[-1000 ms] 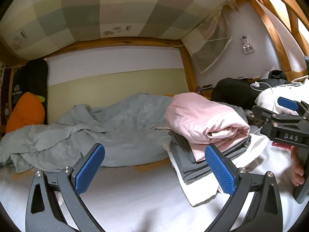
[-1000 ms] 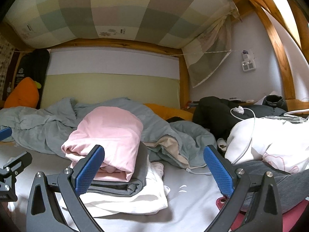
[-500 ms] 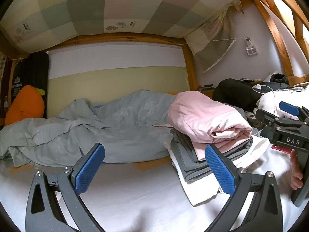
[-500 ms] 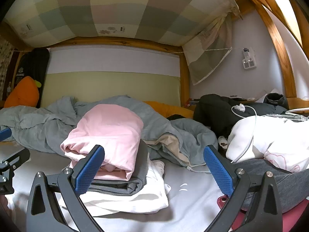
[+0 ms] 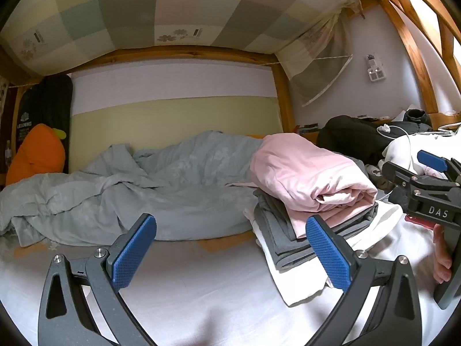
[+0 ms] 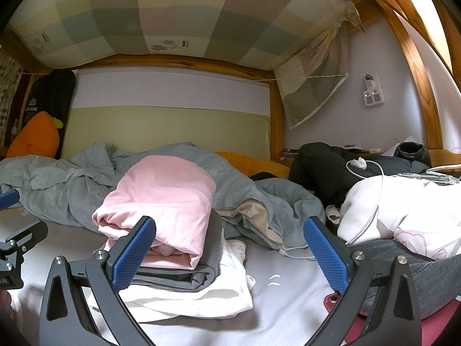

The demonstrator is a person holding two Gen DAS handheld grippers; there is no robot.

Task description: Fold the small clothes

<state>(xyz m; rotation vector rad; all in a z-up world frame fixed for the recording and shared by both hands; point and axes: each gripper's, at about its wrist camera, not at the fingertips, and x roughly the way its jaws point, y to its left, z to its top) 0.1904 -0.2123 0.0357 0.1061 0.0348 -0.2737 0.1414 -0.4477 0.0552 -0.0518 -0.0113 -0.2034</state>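
Stack of folded clothes (image 5: 311, 210) sits right of centre in my left wrist view, on the white sheet (image 5: 187, 276): I count three garments, a pink one (image 5: 305, 173) on top, a grey one (image 5: 282, 230) under it, a white one (image 5: 374, 225) at the bottom. My left gripper (image 5: 230, 256) is spread wide and grips nothing. Compared with a second ago the camera has tipped up slightly and the stack has slid a touch lower in frame; nothing on the bed has shifted. I read that as the pile being done and both tools backing off. The right gripper (image 5: 432, 199) shows at the edge with the person's fingertips (image 5: 442, 262) behind it.

From the right wrist, the same three-layer stack (image 6: 173, 230) lies behind the left finger of the right gripper (image 6: 230, 256), whose jaws also gape wide and empty. One rumpled grey quilt (image 6: 72, 190) lies behind, one orange plush (image 6: 34, 138) at the far left, one white cable (image 6: 371, 201) over white bedding.
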